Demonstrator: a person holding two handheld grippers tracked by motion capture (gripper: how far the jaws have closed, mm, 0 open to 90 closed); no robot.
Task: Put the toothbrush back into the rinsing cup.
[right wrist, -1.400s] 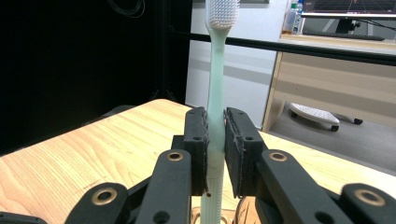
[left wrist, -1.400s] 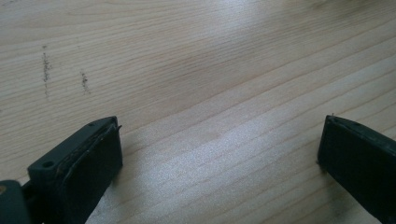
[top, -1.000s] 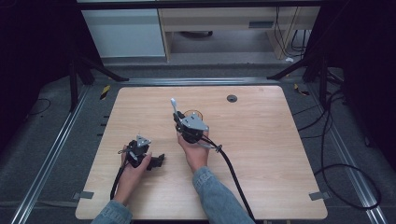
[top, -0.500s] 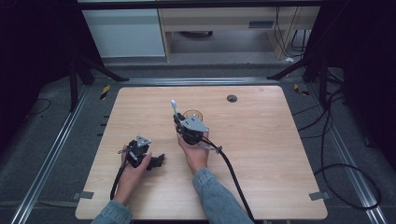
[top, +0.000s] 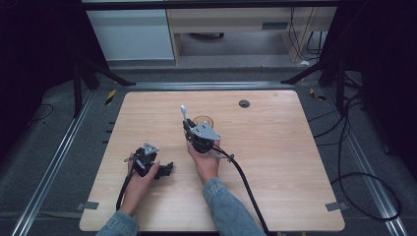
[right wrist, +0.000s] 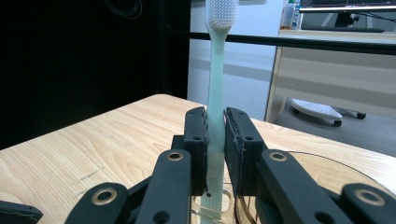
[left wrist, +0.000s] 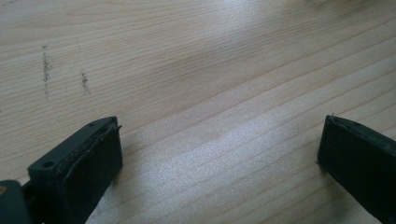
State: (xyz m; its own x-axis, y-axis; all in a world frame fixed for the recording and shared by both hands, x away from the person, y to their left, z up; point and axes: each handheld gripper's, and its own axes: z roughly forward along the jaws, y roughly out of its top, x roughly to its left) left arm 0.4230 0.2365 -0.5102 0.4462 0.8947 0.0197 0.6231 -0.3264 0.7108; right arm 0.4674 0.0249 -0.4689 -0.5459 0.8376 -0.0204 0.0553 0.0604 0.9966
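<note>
Currently the right tool (right wrist: pixel 215 140) is clamped on a toothbrush (right wrist: pixel 215 84), held upright, bristles up, above a clear cup (top: pixel 202 121) on the worktop (top: pixel 275 147). Left tool (left wrist: pixel 219 154): jaws wide apart, holding nothing, low over bare wood.

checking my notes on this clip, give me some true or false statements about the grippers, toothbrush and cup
1. The right gripper is shut on the toothbrush. True.
2. The toothbrush lies flat on the table. False: it stands upright, bristles on top.
3. The left gripper is open, with bare wood between its jaws. True.
4. The left gripper holds the cup. False: it holds nothing; the cup sits by the right gripper.
5. The toothbrush's lower end is at the cup's rim. True.
</note>
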